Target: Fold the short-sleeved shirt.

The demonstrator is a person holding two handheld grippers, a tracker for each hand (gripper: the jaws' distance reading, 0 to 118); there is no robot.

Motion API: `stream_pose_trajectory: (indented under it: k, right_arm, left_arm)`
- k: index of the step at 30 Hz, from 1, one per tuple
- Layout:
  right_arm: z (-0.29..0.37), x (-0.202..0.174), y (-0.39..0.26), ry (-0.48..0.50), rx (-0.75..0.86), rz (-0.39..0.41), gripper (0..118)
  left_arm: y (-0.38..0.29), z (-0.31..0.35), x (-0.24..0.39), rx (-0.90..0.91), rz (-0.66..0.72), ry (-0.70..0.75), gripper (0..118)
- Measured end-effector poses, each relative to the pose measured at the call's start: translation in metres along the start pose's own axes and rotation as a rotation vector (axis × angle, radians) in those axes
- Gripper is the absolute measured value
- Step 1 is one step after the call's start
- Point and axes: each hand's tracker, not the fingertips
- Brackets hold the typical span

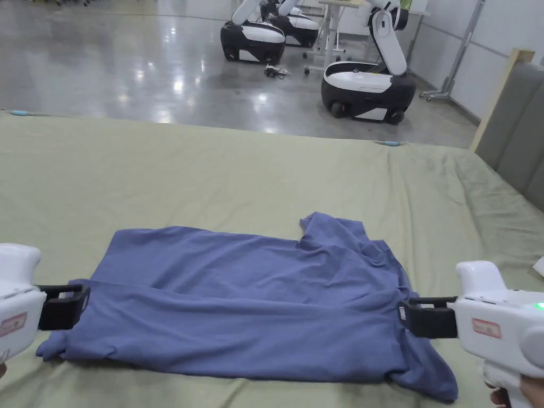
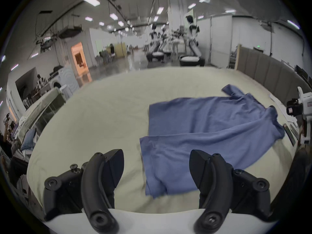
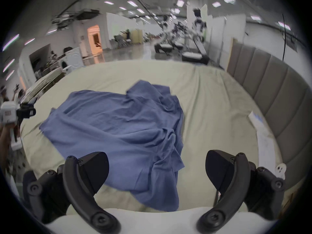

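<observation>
**Blue shirt folded lengthwise on the bed, both grippers open at its ends**

Nearest the person, the left gripper sits at the shirt's left end and the right gripper at its right end; in each gripper's own view the two jaws stand wide apart with nothing between them, so both are open and hold no cloth. In the head view the tips of each lie just at the cloth's edge; whether they touch it cannot be told.

The shirt lies flat on the green sheet, long side running left to right; its near half is doubled over the far half, and the folded edge runs across the middle from the left gripper toward the right one. The left end is fairly straight and squared; the right end is bunched and wrinkled, with one sleeve sticking up toward the far side and a loose corner trailing off toward the near right.

Bare sheet lies open on all sides of the shirt, widest on the far side and to the left; on the right a padded headboard closes in the bed, and white papers lie on the sheet beside it. Past the bed's far edge is a shiny grey floor with white-and-black wheeled robots parked on it.
</observation>
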Motion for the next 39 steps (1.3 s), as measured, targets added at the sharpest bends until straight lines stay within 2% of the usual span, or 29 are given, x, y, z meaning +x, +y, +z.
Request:
stream_pose_trajectory:
  k: [3, 4, 5, 6, 7, 8, 10, 13, 14, 16, 17, 18, 23, 24, 25, 26, 28, 29, 30, 31, 32, 33, 35, 37, 38, 39]
  right_arm:
    - [0.031, -0.005, -0.022, -0.005, 0.077, 0.103, 114]
    - [0.037, -0.005, -0.030, -0.005, 0.072, 0.108, 108]
    - [0.042, -0.004, -0.040, 0.000, 0.066, 0.097, 92]
    - [0.043, -0.004, -0.048, -0.006, 0.061, 0.093, 45]
    - [0.042, -0.004, -0.056, -0.034, 0.037, 0.085, 11]
    - [0.043, -0.003, -0.065, -0.045, 0.027, 0.078, 6]
    - [0.044, 0.002, -0.075, 0.003, -0.002, 0.030, 6]
    - [0.045, 0.002, -0.086, -0.014, -0.007, 0.013, 6]
    - [0.045, -0.001, -0.084, -0.010, -0.014, 0.004, 6]
    - [0.043, -0.001, -0.086, 0.001, -0.025, -0.009, 6]
    - [0.041, -0.002, -0.087, 0.001, -0.030, -0.007, 6]
    - [0.039, -0.004, -0.085, -0.002, -0.037, 0.000, 6]
    - [0.029, -0.008, -0.082, -0.005, -0.061, 0.002, 6]
    - [0.027, -0.009, -0.081, -0.006, -0.066, 0.003, 6]
    - [0.025, -0.009, -0.080, -0.008, -0.073, 0.005, 6]
    - [0.023, -0.008, -0.079, -0.014, -0.080, 0.009, 6]
    - [0.020, -0.008, -0.078, -0.023, -0.086, 0.012, 6]
    - [0.018, -0.007, -0.077, -0.025, -0.086, 0.010, 8]
    - [0.010, 0.000, -0.080, -0.016, -0.090, -0.001, 26]
    - [0.005, 0.001, -0.079, -0.003, -0.111, -0.011, 57]
    - [-0.003, 0.001, -0.080, 0.007, -0.147, -0.013, 95]
    - [-0.010, 0.000, -0.081, 0.008, -0.159, 0.001, 118]
    - [-0.023, -0.001, -0.083, -0.023, -0.148, 0.043, 117]
    - [-0.040, 0.000, -0.083, -0.042, -0.219, 0.064, 113]
    - [-0.046, 0.002, -0.084, -0.018, -0.250, 0.051, 98]
    - [-0.051, 0.004, -0.084, -0.025, -0.250, 0.039, 45]
  left_arm:
    - [-0.026, 0.033, 0.008, 0.011, -0.053, 0.024, 80]
    - [-0.033, 0.038, 0.012, 0.009, -0.065, 0.050, 78]
    - [-0.043, 0.043, 0.013, 0.002, -0.064, 0.031, 70]
    - [-0.052, 0.047, 0.013, -0.014, -0.072, 0.005, 28]
    - [-0.059, 0.046, 0.016, -0.029, -0.073, 0.019, 4]
    - [-0.067, 0.044, 0.016, -0.055, -0.119, 0.091, 4]
    - [-0.077, 0.037, 0.011, -0.134, -0.071, 0.014, 4]
    - [-0.085, 0.014, 0.004, -0.155, -0.054, 0.022, 4]
    - [-0.084, 0.006, 0.001, -0.172, -0.060, 0.040, 8]
    - [-0.079, -0.012, 0.000, -0.192, -0.080, 0.052, 70]
    - [-0.076, -0.024, -0.003, -0.238, -0.103, 0.053, 85]
    - [-0.074, -0.035, -0.006, -0.243, -0.108, 0.026, 86]
    - [-0.058, -0.074, -0.008, -0.277, -0.152, 0.061, 84]
    - [-0.055, -0.079, -0.006, -0.282, -0.146, 0.048, 76]
    - [-0.053, -0.083, -0.008, -0.301, -0.124, 0.010, 53]
    - [-0.050, -0.086, -0.011, -0.320, -0.103, -0.031, 14]
    - [-0.044, -0.081, -0.006, -0.286, -0.088, -0.096, 10]
    - [-0.042, -0.077, 0.000, -0.269, -0.102, -0.058, 9]
    - [-0.039, -0.077, 0.005, -0.264, -0.136, -0.056, 9]
    - [-0.038, -0.076, 0.007, -0.266, -0.156, -0.044, 9]
    - [-0.038, -0.076, 0.009, -0.256, -0.160, -0.042, 9]
    - [-0.036, -0.075, 0.009, -0.254, -0.155, -0.054, 9]
    - [-0.032, -0.073, 0.011, -0.244, -0.156, -0.051, 9]
    - [-0.030, -0.073, 0.011, -0.245, -0.152, -0.051, 9]
    - [-0.029, -0.073, 0.011, -0.244, -0.152, -0.048, 9]
    - [-0.028, -0.072, 0.011, -0.247, -0.151, -0.050, 9]
